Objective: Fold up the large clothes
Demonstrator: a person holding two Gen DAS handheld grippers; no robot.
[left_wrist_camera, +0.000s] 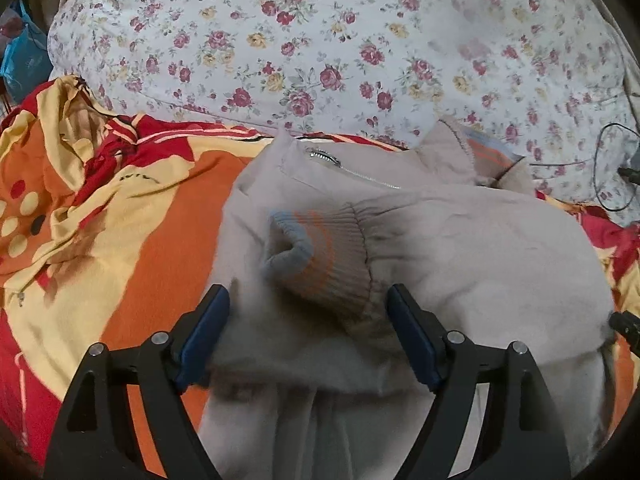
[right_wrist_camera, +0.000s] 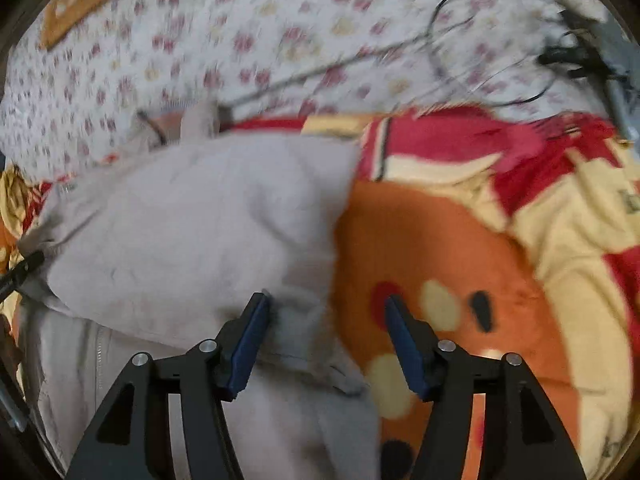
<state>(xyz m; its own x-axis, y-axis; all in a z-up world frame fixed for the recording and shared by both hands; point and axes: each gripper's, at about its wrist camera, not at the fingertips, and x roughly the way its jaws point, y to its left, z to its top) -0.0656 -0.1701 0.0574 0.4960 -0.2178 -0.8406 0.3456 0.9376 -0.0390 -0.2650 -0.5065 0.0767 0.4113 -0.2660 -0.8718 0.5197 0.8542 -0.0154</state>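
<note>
Your left gripper (left_wrist_camera: 308, 308) points steeply down over the jacket (left_wrist_camera: 460, 248), jaws spread wide w/ nothing pinched; the ribbed cuff (left_wrist_camera: 320, 256) lies between the pads but apart from them. Your right gripper (right_wrist_camera: 326, 320) also tilts down at the jacket's right edge, jaws spread, left pad (right_wrist_camera: 250, 344) just beside the fabric, right pad over the blanket (right_wrist_camera: 440, 248); that view is blurred. One jacket, beige, zip (left_wrist_camera: 324, 156) visible, lies partly folded on the orange-red blanket, w/ a floral quilt (left_wrist_camera: 320, 40) behind. Two cuffs show. A black cable (left_wrist_camera: 612, 168) lies on the quilt.
</note>
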